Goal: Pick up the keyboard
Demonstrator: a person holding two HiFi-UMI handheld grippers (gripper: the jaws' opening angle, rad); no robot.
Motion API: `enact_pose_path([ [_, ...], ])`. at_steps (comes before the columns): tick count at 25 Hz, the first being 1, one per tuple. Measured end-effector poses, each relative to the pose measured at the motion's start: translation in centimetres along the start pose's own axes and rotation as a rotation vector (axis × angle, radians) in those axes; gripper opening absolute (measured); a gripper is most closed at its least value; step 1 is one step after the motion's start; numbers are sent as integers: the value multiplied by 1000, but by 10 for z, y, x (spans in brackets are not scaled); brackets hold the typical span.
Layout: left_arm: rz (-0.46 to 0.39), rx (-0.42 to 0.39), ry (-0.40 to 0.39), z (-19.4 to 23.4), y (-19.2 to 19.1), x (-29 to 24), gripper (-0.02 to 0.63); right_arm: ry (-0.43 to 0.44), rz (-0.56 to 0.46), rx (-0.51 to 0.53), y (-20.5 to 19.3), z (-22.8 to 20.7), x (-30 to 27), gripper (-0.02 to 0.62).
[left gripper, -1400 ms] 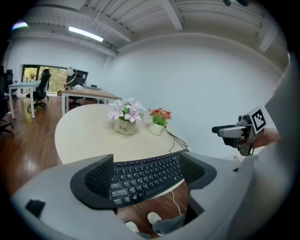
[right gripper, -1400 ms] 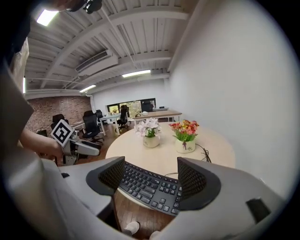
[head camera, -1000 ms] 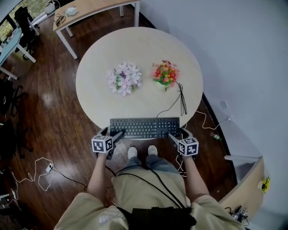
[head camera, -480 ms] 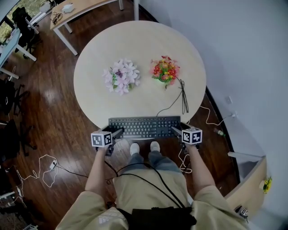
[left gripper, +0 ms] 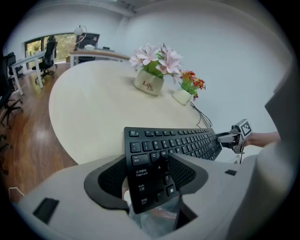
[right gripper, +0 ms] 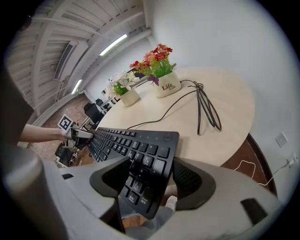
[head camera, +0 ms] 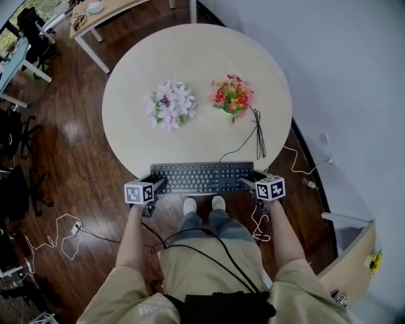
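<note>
A black keyboard lies along the near edge of the round beige table, partly overhanging it. My left gripper is at its left end, shut with the pads on the end keys. At the right end is my right gripper; its jaws are closing, and the number-pad end sits between the pads, which touch it. Each gripper view shows the keyboard running across to the other gripper. The keyboard's cable loops on the table behind it.
Two flower pots stand mid-table: pink-white flowers and red-orange flowers. The person's shoes show below the table edge. A desk stands at the far left, a white wall at the right, loose cables on the wooden floor.
Both grippers dropped slightly and moved in onto the keyboard's two ends. Their jaws went from wide open to closed on it. The keyboard has not visibly moved.
</note>
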State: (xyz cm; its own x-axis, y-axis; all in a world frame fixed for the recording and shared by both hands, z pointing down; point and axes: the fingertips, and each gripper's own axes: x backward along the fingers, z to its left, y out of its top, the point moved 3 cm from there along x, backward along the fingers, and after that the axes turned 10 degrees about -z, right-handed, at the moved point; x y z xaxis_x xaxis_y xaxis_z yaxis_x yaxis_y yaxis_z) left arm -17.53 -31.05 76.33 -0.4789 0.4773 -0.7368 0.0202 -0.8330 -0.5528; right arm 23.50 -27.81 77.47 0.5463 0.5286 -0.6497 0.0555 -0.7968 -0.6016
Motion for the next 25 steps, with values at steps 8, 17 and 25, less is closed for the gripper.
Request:
enact_pose_path([
  [8, -39, -44, 50, -6, 2, 4, 255, -51, -44, 3, -5, 0, 8, 284],
  [17, -343, -127, 31, -34, 90, 44, 255, -95, -442, 132, 113, 30, 53, 276],
  [25, -707, -275, 25, -81, 219, 134, 256, -93, -809, 337, 253, 89, 134, 273],
])
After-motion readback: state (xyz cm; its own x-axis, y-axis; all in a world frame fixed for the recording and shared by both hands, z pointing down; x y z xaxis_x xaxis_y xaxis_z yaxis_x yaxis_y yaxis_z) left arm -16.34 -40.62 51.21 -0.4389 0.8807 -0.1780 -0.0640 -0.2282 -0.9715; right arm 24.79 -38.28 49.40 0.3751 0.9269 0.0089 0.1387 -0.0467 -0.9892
